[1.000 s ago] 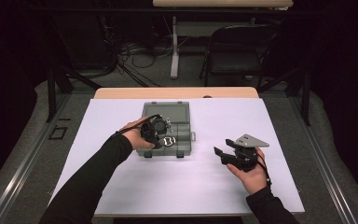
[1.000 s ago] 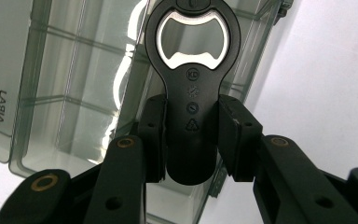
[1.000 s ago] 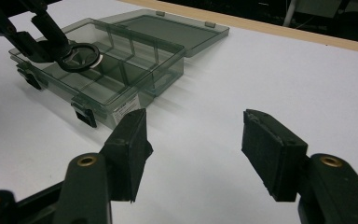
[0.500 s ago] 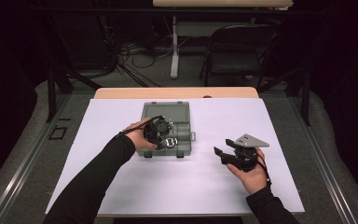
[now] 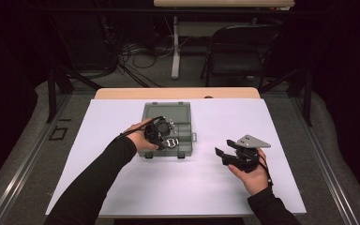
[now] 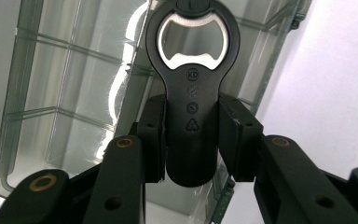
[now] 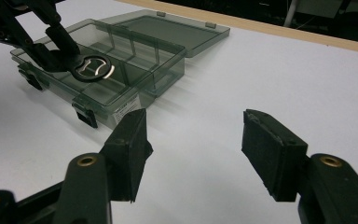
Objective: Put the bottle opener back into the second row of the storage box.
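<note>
Worktop: white sheet, both tongs over it.
Smoky clear plastic compartment box: lid open.
Left tongs: just easing apart around black bottle opener above a compartment; it may slip, landing crooked.
Right tongs: open, empty.

Left gripper at 9 o'clock, fingers just opened a little, right gripper at 3 o'clock, fingers wide apart

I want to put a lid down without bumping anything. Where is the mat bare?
Bare: the mat right of the box, beyond the right tool, and its near strip. Crowded: the box, where the left tool holds the opener.
</note>
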A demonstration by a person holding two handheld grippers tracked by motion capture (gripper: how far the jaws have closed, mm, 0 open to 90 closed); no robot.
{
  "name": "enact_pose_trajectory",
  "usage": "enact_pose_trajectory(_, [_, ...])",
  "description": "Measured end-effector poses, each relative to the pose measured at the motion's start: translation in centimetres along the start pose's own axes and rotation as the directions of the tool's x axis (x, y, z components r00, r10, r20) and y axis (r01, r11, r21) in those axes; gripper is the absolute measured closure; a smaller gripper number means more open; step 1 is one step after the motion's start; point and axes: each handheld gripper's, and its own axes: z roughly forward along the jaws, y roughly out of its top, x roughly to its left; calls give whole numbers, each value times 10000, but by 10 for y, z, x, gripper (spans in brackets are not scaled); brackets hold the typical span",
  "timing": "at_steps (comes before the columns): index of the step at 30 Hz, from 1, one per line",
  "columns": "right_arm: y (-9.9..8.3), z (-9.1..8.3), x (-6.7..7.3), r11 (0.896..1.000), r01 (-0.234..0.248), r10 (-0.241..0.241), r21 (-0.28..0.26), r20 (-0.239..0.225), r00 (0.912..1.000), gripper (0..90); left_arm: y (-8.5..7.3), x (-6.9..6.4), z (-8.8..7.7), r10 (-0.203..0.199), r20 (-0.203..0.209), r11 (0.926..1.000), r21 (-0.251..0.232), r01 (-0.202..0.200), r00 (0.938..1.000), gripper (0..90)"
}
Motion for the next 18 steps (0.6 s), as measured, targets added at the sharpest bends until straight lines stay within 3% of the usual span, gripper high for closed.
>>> enact_pose_trajectory(2, [0,0,0,10000,-7,7,5,-4,10000,403,-1,1,0,-124,-40,9999,-85,124,9999,563])
enact_pose_trajectory(10, [0,1,1,10000,8,-8,19,-1,10000,403,-5,4,-6,-471,-148,9978,-475,463,9988,486])
enact_pose_trajectory(18, [0,1,1,10000,-22,22,4,9,10000,403,-7,5,-10,-576,-119,9966,-598,568,9983,438])
